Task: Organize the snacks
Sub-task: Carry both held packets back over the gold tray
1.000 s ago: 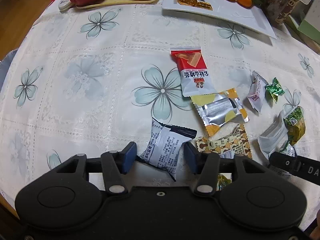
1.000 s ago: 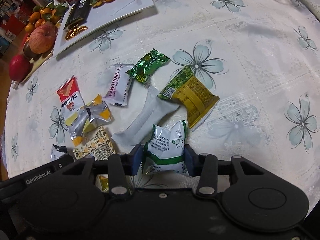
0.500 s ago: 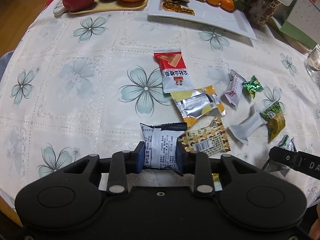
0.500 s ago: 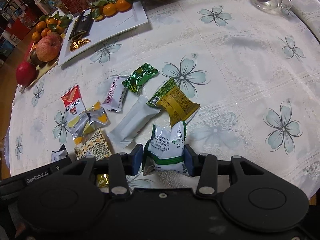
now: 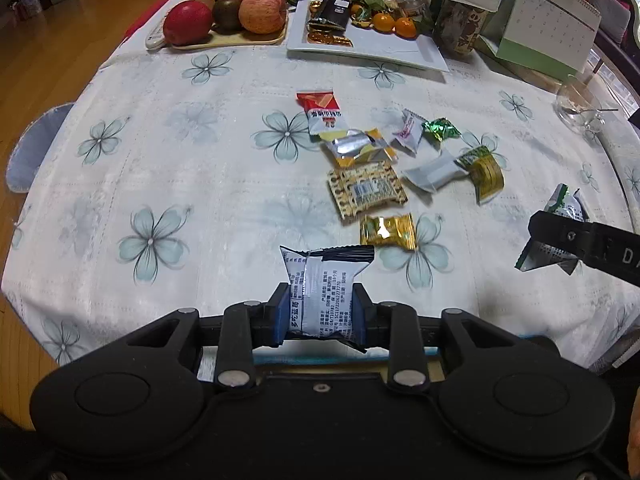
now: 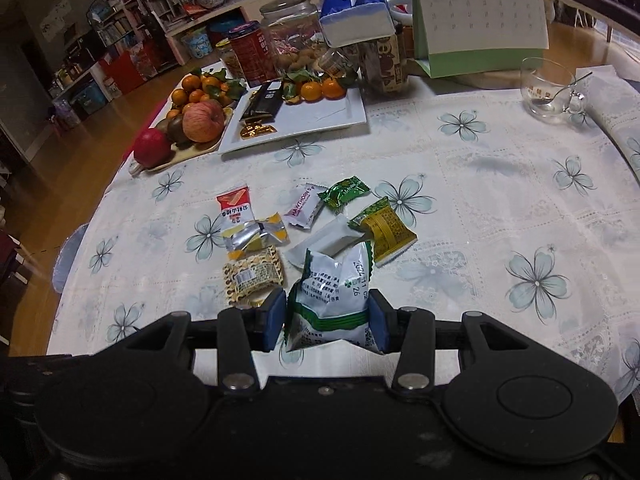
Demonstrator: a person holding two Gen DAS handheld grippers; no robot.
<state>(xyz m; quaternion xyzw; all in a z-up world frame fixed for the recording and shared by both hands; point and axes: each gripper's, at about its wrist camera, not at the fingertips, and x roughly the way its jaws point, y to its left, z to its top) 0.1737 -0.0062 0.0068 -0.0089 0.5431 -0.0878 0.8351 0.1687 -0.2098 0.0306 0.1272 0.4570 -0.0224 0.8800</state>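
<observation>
My left gripper [image 5: 320, 314] is shut on a silver and black snack packet [image 5: 325, 290] and holds it above the table. My right gripper [image 6: 326, 318] is shut on a white and green snack packet [image 6: 334, 300], also lifted; that packet also shows at the right of the left wrist view [image 5: 560, 232]. Several loose snacks lie on the flowered tablecloth: a red and white packet [image 5: 322, 111], a silver and yellow one [image 5: 358, 148], a patterned tan one [image 5: 366, 190], a gold candy [image 5: 388, 232], a white packet [image 6: 324, 240] and a green and yellow one [image 6: 384, 230].
A white rectangular plate [image 6: 320, 118] with a dark packet, gold candies and small oranges stands at the back. A fruit tray [image 5: 224, 38] with apples is to its left. Jars, a tissue box, a desk calendar [image 6: 480, 16] and a glass cup [image 6: 548, 88] stand behind.
My left gripper closed on the silver and black packet and lifted it. Both grippers have risen and pulled back from the table with their packets.
</observation>
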